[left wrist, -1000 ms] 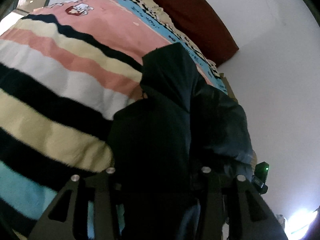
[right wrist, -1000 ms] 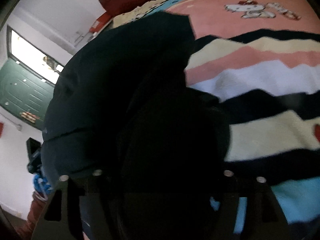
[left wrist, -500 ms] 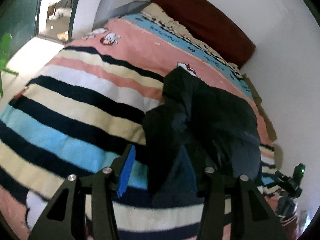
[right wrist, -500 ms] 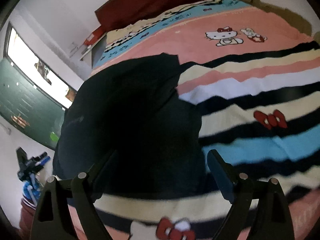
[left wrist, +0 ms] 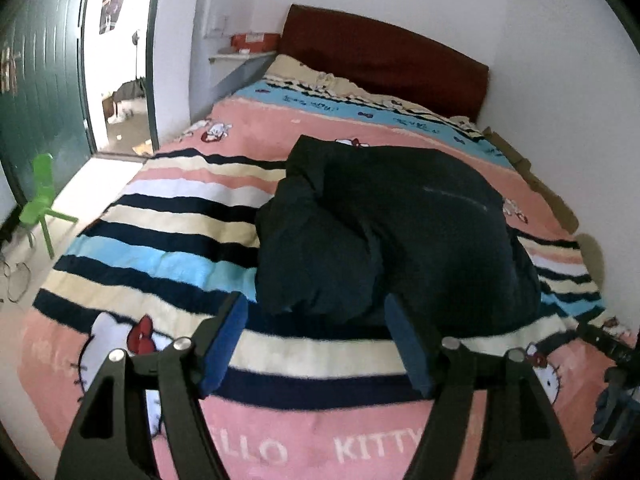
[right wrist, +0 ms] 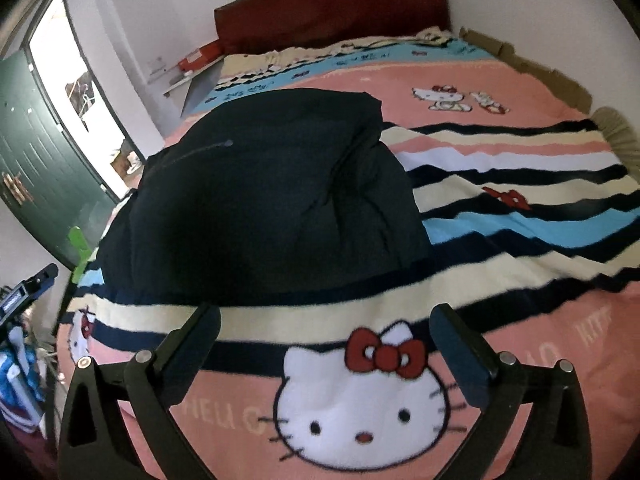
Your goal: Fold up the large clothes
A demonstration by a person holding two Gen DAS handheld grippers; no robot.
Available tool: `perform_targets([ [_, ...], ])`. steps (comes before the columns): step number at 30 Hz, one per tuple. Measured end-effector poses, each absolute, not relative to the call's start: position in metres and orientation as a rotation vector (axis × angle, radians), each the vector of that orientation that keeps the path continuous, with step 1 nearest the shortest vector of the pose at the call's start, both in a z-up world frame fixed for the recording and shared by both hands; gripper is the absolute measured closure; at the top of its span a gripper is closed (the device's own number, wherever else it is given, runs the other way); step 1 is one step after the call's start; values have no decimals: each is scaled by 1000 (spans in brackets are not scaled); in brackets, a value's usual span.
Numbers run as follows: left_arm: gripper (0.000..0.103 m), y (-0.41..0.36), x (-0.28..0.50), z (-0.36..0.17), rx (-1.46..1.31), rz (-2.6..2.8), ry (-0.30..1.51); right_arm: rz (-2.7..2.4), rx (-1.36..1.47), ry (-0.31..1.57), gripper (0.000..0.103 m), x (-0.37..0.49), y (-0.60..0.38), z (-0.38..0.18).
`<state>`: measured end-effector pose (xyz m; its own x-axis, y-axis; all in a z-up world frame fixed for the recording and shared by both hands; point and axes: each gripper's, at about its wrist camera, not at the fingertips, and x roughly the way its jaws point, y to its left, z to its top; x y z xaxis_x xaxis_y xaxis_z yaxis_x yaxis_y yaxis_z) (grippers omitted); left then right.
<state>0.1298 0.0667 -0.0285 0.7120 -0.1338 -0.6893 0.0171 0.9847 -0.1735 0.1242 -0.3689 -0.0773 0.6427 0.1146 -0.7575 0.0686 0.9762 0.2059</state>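
Both grippers have drawn back from the dark garment (left wrist: 384,232), which a second ago filled the space between their fingers and now lies clear of them on the bed. Ahead of the left gripper (left wrist: 316,340), just past its blue-padded fingertips (left wrist: 224,336), the garment sits as a thick, puffy, navy-black bundle, doubled over on itself, with a rounded folded lobe nearest the tool and a flatter panel beyond it carrying a thin pale line like a zip or seam. The left gripper's jaws are opening and stand wide apart with nothing between them but the striped blanket (left wrist: 168,240) underneath. Seen from the right gripper (right wrist: 326,344), the same garment (right wrist: 260,200) lies ahead and slightly to the left of the fingers, a bulky mound with soft creases running down its right flank and one squared corner at its far end. The right gripper's jaws are also opening, spread wide, empty, with the blanket's cat-face print (right wrist: 360,404) showing between them. Beyond the garment stands a dark red headboard (left wrist: 384,68).
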Motion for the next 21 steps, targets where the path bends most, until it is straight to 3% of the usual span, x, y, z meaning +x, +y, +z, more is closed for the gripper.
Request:
perform_targets([
  [21,33,-2,-4,-2,31,50,609,-62,81,656,1,2,-299,-50],
])
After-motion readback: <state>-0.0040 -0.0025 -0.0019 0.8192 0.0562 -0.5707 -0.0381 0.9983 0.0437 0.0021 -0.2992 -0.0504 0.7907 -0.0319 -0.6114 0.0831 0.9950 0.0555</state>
